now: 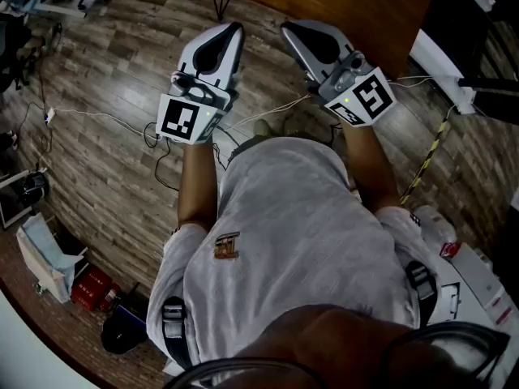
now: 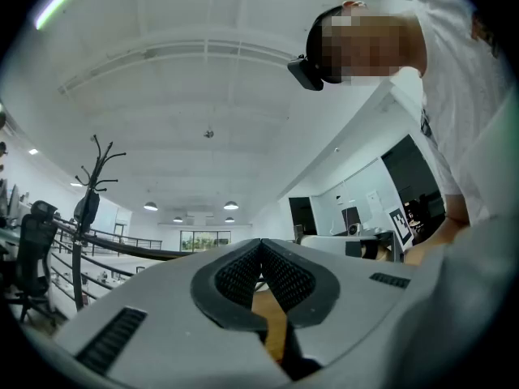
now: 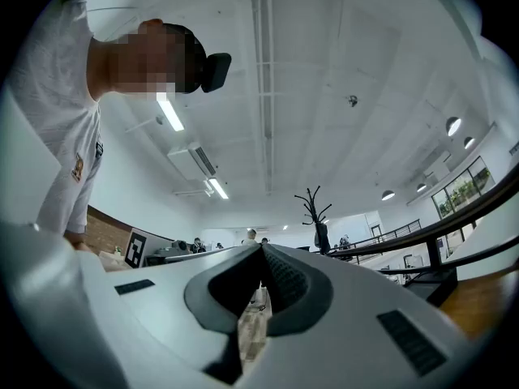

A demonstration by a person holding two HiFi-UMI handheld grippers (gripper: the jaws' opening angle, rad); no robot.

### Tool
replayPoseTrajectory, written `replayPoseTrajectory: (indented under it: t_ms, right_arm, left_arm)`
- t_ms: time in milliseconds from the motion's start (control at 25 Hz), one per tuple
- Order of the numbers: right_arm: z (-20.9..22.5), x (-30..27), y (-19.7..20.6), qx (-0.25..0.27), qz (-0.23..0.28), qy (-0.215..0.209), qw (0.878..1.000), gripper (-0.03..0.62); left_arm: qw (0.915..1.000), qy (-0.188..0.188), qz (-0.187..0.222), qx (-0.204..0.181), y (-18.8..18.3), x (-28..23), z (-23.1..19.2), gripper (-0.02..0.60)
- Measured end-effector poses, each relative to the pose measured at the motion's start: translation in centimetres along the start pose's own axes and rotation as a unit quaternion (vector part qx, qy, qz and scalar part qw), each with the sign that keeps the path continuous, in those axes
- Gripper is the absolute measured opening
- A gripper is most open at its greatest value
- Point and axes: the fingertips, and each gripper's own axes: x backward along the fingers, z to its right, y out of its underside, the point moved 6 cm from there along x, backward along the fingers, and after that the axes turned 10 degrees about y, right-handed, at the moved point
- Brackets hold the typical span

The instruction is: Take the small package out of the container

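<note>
Neither a small package nor a container shows in any view. In the head view a person in a grey shirt holds both grippers out in front of the chest, above the wood floor. My left gripper (image 1: 236, 27) points away from the body, and its jaws are shut with nothing between them. My right gripper (image 1: 285, 27) is beside it, also shut and empty. Both gripper views look up at a white ceiling and the person. In them the left gripper (image 2: 261, 242) and the right gripper (image 3: 261, 248) each show dark pads meeting at the tips.
A brown table (image 1: 340, 2) edge runs just beyond the gripper tips. White cables (image 1: 97, 116) trail over the floor at left. A white box (image 1: 45, 258) and a red item (image 1: 89, 288) lie lower left, with white boxes (image 1: 470, 274) at lower right.
</note>
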Motion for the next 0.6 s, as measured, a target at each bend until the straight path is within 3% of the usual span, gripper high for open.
replayPoseTrajectory:
  t_ms: [600]
  right_arm:
    - [5.5,3.3,-0.1,-0.012,0.0,-0.021,1.0,0.032]
  left_arm:
    - [0.9998,-0.013,-0.014,-0.009,2.2,-5.5,2.2,0.018]
